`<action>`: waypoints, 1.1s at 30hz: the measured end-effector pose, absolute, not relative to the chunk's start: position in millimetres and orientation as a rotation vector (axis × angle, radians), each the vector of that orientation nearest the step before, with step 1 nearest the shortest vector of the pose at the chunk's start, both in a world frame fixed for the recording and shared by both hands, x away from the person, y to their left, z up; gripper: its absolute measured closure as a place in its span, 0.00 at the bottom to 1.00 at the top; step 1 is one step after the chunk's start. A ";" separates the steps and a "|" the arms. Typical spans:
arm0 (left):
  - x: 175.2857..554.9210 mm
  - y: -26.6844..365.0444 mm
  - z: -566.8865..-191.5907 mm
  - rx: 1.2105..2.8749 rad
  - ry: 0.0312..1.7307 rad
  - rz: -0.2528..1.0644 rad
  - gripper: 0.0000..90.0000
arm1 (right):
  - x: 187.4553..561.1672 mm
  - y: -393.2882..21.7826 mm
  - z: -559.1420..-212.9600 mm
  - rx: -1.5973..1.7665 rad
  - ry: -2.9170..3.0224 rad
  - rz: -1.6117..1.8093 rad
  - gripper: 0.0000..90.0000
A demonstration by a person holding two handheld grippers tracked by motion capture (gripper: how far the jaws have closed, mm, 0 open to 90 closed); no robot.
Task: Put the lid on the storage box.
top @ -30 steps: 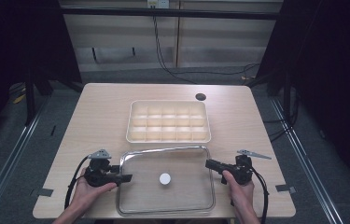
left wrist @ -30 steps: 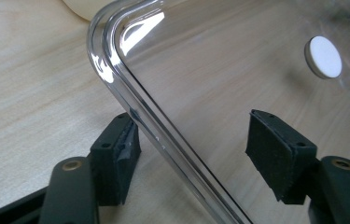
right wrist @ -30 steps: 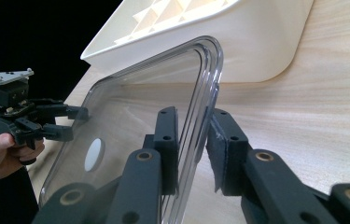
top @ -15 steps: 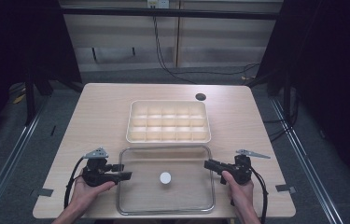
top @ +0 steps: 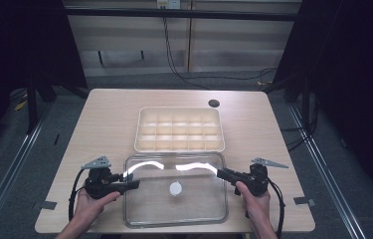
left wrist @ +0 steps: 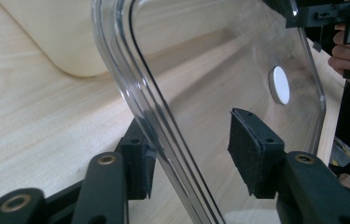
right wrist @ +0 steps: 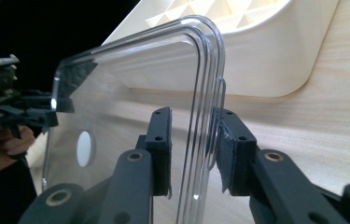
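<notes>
High view first: a pale wooden table (top: pixel 109 124) is sitting on grey flooring, with dark curtains closing in on both sides and a light panelled wall at the back, where black cables are hanging down. A cream compartment tray (top: pixel 179 129) is resting mid-table, a small dark round hole (top: pixel 214 103) showing in the tabletop beyond it to the right. Just in front of the tray, a clear lid (top: pixel 176 189) with a white round knob (top: pixel 176 188) is lying across the near side of the table, its far edge catching bright glare.

The left gripper (top: pixel 130 184) is reaching in at the lid's left rim, the right gripper (top: pixel 222 173) at its right rim, each held in a hand coming up from the bottom. In the left gripper view, the jaws are standing parted around the lid's edge, one pad near the rim, the other well off it. In the right gripper view, the pads are straddling the rim closely, one pad touching, a slim gap on the other side, so not yet clamped.
</notes>
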State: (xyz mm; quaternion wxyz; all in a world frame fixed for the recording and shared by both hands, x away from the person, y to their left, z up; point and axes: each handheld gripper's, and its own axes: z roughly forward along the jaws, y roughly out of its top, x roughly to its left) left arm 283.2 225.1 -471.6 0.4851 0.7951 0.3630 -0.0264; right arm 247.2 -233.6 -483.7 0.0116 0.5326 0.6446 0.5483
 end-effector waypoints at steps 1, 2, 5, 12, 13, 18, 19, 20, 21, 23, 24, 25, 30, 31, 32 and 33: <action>283.3 225.4 -470.9 1.933 0.881 -0.064 0.60 | 246.6 -233.1 -481.9 1.646 2.011 1.701 0.76; 283.5 226.5 -469.0 1.927 0.875 -0.061 0.61 | 245.6 -232.2 -478.7 1.637 2.010 1.690 0.76; 282.9 226.8 -466.5 1.917 0.878 -0.062 0.62 | 245.4 -231.6 -475.7 1.624 2.017 1.675 0.75; 281.7 229.5 -458.9 1.891 0.862 -0.054 0.67 | 244.8 -233.4 -469.3 1.612 1.977 1.733 0.78; 281.6 229.4 -458.3 1.894 0.860 -0.048 0.68 | 244.5 -233.1 -468.1 1.604 1.978 1.720 0.77; 280.9 228.2 -452.6 1.893 0.843 -0.030 0.69 | 242.9 -233.4 -465.1 1.617 1.956 1.723 0.78; 281.2 228.2 -451.7 1.890 0.843 -0.026 0.69 | 242.1 -233.2 -462.8 1.610 1.951 1.717 0.78; 281.4 228.3 -451.1 1.891 0.840 -0.026 0.70 | 241.6 -232.9 -460.8 1.597 1.948 1.711 0.78; 281.7 228.2 -450.4 1.889 0.842 -0.026 0.70 | 241.1 -232.4 -459.4 1.591 1.946 1.704 0.78; 283.7 229.0 -448.5 1.886 0.849 -0.032 0.71 | 239.7 -230.5 -455.6 1.580 1.944 1.683 0.77; 284.0 229.0 -447.6 1.887 0.844 -0.025 0.71 | 239.7 -230.1 -455.1 1.576 1.945 1.678 0.77; 284.0 229.0 -447.6 1.887 0.844 -0.025 0.71 | 239.7 -230.1 -455.1 1.576 1.945 1.678 0.77; 286.1 227.7 -441.6 1.873 0.841 -0.014 0.73 | 241.2 -230.4 -450.6 1.581 1.936 1.678 0.77; 287.3 226.5 -441.4 1.866 0.846 -0.014 0.73 | 241.5 -230.6 -449.8 1.588 1.934 1.675 0.77; 288.5 225.6 -441.1 1.866 0.850 -0.012 0.74 | 242.1 -231.1 -449.1 1.582 1.932 1.666 0.77; 288.5 225.6 -441.1 1.866 0.850 -0.012 0.74 | 242.1 -231.1 -449.1 1.582 1.932 1.666 0.77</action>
